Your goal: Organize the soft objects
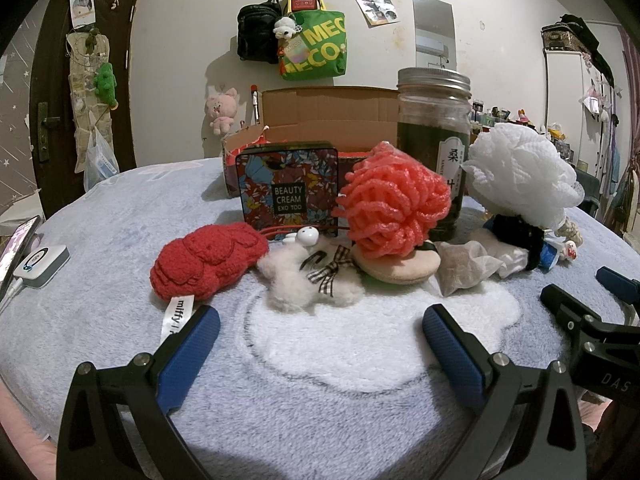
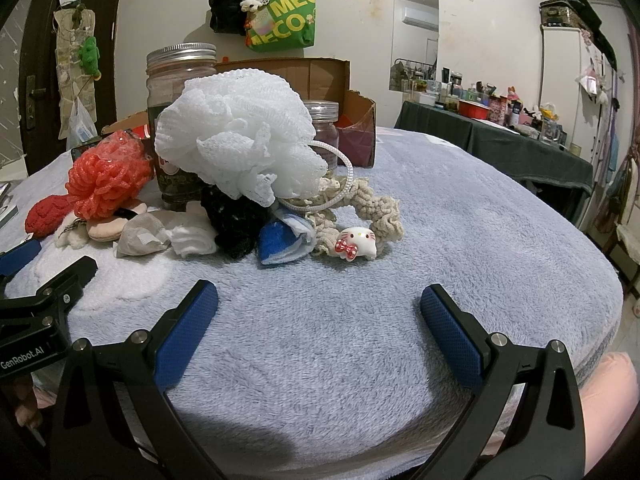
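Soft things lie in a row on the blue fleece blanket (image 1: 320, 380): a red knitted plush (image 1: 208, 264), a white fluffy clip with a checked bow (image 1: 316, 280), a coral bath pouf (image 1: 394, 208) on a pink puff (image 1: 400, 270), a white bath pouf (image 1: 520, 172), black and blue cloths (image 2: 256, 224) and a cream scrunchie with a cat charm (image 2: 360, 216). My left gripper (image 1: 320, 332) is open and empty, just short of the fluffy clip. My right gripper (image 2: 320, 304) is open and empty in front of the scrunchie.
An open cardboard box (image 1: 320, 116) stands behind the row. A floral tin (image 1: 288, 188) and a tall dark jar (image 1: 434, 148) stand among the items, with a smaller jar (image 2: 324, 128) behind. A phone and charger (image 1: 36, 264) lie at left. White earbuds (image 1: 304, 236) lie by the tin.
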Demonstrator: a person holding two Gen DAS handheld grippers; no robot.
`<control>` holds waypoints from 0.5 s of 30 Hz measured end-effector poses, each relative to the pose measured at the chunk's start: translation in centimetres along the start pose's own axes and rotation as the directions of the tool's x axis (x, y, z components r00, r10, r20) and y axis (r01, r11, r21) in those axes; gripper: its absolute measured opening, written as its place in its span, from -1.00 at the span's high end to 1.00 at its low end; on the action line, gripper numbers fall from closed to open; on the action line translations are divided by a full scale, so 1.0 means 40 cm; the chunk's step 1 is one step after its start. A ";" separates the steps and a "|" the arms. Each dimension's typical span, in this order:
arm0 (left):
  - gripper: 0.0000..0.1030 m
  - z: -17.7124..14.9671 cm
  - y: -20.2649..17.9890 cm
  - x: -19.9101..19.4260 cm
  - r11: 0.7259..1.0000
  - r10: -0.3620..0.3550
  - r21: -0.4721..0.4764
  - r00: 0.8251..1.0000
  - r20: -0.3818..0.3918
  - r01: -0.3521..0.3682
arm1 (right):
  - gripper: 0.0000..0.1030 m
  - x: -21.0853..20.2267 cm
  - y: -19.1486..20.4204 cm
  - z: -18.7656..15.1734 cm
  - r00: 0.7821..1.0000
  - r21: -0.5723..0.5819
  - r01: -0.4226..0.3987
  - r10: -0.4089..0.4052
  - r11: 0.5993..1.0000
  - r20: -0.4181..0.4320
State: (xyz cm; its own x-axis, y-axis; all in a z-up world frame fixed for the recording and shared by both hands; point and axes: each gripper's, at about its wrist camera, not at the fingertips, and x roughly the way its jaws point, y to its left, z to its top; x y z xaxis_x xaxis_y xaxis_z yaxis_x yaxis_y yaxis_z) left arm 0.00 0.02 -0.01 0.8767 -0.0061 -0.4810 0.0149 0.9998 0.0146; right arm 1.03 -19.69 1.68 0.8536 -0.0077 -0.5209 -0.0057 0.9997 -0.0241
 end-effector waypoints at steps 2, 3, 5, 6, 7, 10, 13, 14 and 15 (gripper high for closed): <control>-1.00 0.000 0.000 0.000 1.000 0.000 0.000 1.000 0.000 0.000 | -1.00 0.000 0.000 0.000 1.000 -0.001 0.001 -0.001 1.000 0.000; -1.00 0.000 0.000 0.000 1.000 0.000 0.000 1.000 0.000 0.000 | -1.00 0.000 0.000 0.000 1.000 -0.001 0.001 -0.001 1.000 0.000; -1.00 0.000 0.000 0.000 1.000 -0.001 -0.001 1.000 0.000 0.001 | -1.00 0.000 0.000 0.000 1.000 -0.001 0.001 -0.001 1.000 0.000; -1.00 0.000 0.000 0.000 1.000 0.000 -0.001 1.000 0.000 0.000 | -1.00 0.001 0.000 0.000 1.000 0.000 0.000 0.000 1.000 0.000; -1.00 0.000 0.000 0.000 1.000 -0.001 -0.001 1.000 0.000 0.001 | -1.00 0.001 0.000 0.000 1.000 0.000 0.000 0.000 1.000 0.000; -1.00 0.000 0.000 0.000 1.000 -0.002 -0.001 1.000 -0.001 0.002 | -1.00 0.002 0.000 0.001 1.000 0.000 -0.001 0.001 1.000 0.000; -1.00 0.001 0.000 -0.001 1.000 -0.005 0.000 1.000 -0.004 0.005 | -1.00 0.003 0.000 0.001 1.000 0.000 -0.001 0.001 1.000 0.001; -1.00 0.002 0.000 -0.002 1.000 -0.008 0.000 1.000 -0.006 0.008 | -1.00 0.003 -0.001 0.002 1.000 0.001 -0.002 0.002 1.000 0.000; -1.00 0.004 0.000 -0.005 1.000 -0.012 0.001 1.000 -0.006 0.012 | -1.00 0.003 -0.001 0.002 1.000 0.003 -0.005 0.005 1.000 -0.001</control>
State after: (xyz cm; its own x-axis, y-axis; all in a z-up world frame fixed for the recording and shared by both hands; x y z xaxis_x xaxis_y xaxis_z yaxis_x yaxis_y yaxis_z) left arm -0.11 0.01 0.25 0.8738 -0.0176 -0.4860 0.0257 0.9996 0.0099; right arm 1.18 -19.74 1.69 0.8530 -0.0025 -0.5219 -0.0087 0.9998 -0.0191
